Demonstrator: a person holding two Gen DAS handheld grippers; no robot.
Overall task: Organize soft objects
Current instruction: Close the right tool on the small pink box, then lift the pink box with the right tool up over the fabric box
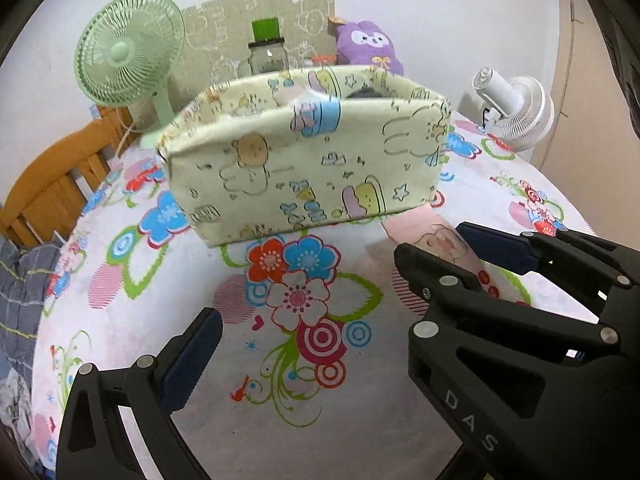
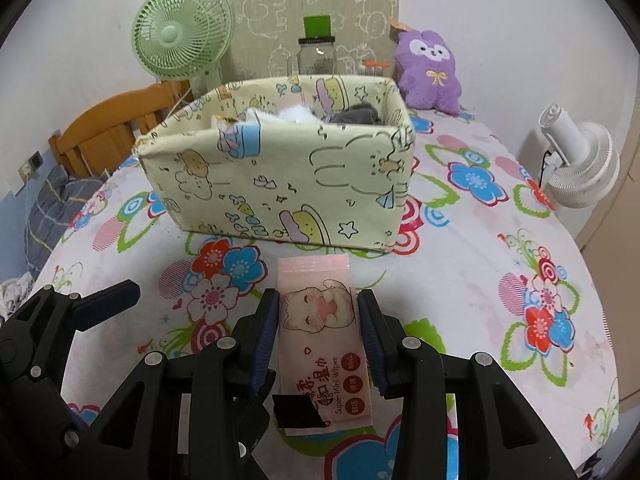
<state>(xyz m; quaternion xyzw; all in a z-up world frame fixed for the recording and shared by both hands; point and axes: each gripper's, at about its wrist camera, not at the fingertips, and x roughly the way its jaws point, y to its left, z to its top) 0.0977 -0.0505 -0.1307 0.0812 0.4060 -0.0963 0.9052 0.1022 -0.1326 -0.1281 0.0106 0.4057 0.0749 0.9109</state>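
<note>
Item: flat pink wet-wipes packet (image 2: 320,332), held near cream cartoon-print fabric box (image 2: 280,184) | right gripper (image 2: 318,320): pinched across packet's width | left gripper (image 1: 308,280): wide, empty | handling: judged light, soft, slippery film; mid-body hold advised.

Matte black moulded plastic all over the right tool (image 2: 318,340), its arms built as angular open frames with cut-out windows. Dark blue ribbed pads (image 2: 266,336) line the inner faces of the fingers. Round silver pivot pins dot the joints. The left tool (image 1: 308,312) is the same make: black frame, navy pad, silver pins. In the left wrist view, pale letters "DAS" run down one black arm, beside a small screw head.
</note>
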